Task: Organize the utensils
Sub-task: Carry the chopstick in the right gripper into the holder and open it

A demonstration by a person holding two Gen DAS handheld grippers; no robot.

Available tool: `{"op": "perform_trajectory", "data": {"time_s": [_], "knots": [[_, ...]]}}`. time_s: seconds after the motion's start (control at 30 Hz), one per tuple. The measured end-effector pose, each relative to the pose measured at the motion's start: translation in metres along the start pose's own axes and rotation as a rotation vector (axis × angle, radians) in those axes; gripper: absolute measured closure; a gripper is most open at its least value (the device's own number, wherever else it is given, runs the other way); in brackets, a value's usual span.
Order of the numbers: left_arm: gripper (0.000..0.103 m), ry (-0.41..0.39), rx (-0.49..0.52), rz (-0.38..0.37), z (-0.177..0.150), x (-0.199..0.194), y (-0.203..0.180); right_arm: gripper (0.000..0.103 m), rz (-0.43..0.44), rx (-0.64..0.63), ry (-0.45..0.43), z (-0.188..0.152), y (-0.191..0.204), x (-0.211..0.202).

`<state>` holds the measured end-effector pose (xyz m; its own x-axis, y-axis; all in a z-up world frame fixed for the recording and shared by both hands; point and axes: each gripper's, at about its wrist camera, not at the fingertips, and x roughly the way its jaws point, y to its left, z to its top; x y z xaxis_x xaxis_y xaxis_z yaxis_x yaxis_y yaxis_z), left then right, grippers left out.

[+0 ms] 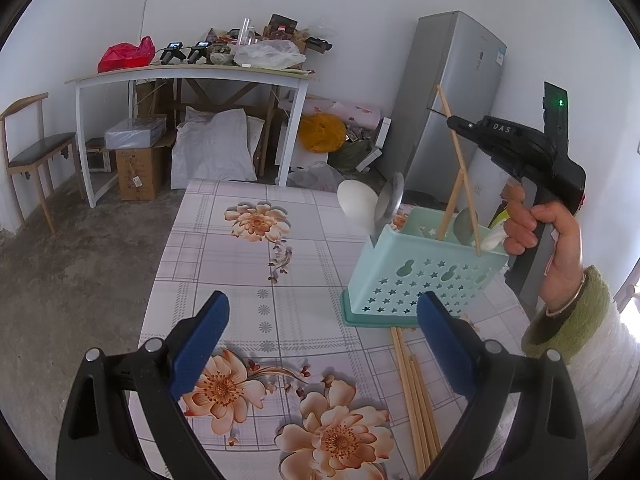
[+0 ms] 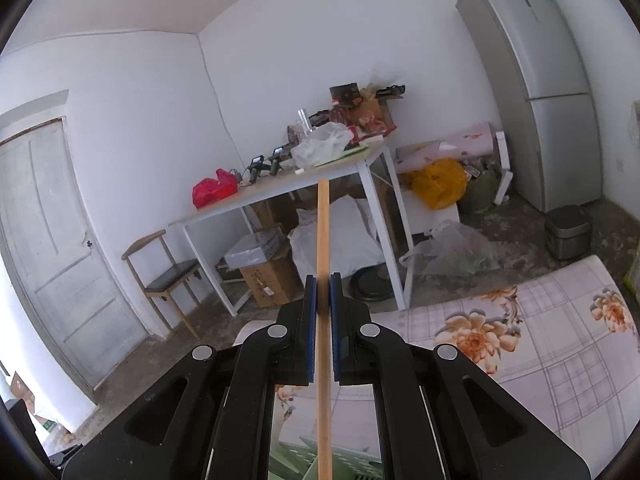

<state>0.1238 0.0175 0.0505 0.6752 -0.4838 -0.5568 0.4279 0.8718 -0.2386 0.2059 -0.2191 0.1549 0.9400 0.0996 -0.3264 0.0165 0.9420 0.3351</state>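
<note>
Clamping a chopstick [image 2: 323, 240], right hand-held gripper [image 2: 323, 312] above caddy [image 1: 424, 276] rim.

White walls [image 2: 140, 92], rough grey concrete floor [image 1: 72, 248]; cluttered white-legged table [image 1: 192, 74] against the far wall, wooden chair [image 1: 36, 152] to its left, silver fridge [image 2: 536, 80] in the corner, pale panelled door [image 2: 52, 248], soft daylight throughout

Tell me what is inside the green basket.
Inside the green basket stand a white spoon, metal spoons and chopsticks. Its walls hide their lower ends.
</note>
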Motion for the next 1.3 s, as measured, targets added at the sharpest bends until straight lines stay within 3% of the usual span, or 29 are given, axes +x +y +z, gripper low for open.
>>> {"op": "perform_trajectory", "data": {"time_s": [0.63,1.0,1.13,1.3], "knots": [[0.01,-0.005,-0.003,0.0,-0.002,-0.001,0.001,0.098,-0.015,-0.027,-0.032,0.012,0.006,-0.008],[0.01,0.01,-0.001,-0.009,-0.005,0.0,-0.005,0.097,-0.046,-0.101,0.078,-0.02,0.002,-0.022],[0.01,0.021,-0.004,-0.015,-0.007,0.004,-0.008,0.086,-0.084,-0.138,0.109,-0.027,0.003,-0.037],[0.01,0.038,0.008,-0.022,-0.009,0.009,-0.013,0.072,-0.119,-0.158,0.083,-0.026,0.001,-0.066]]}}
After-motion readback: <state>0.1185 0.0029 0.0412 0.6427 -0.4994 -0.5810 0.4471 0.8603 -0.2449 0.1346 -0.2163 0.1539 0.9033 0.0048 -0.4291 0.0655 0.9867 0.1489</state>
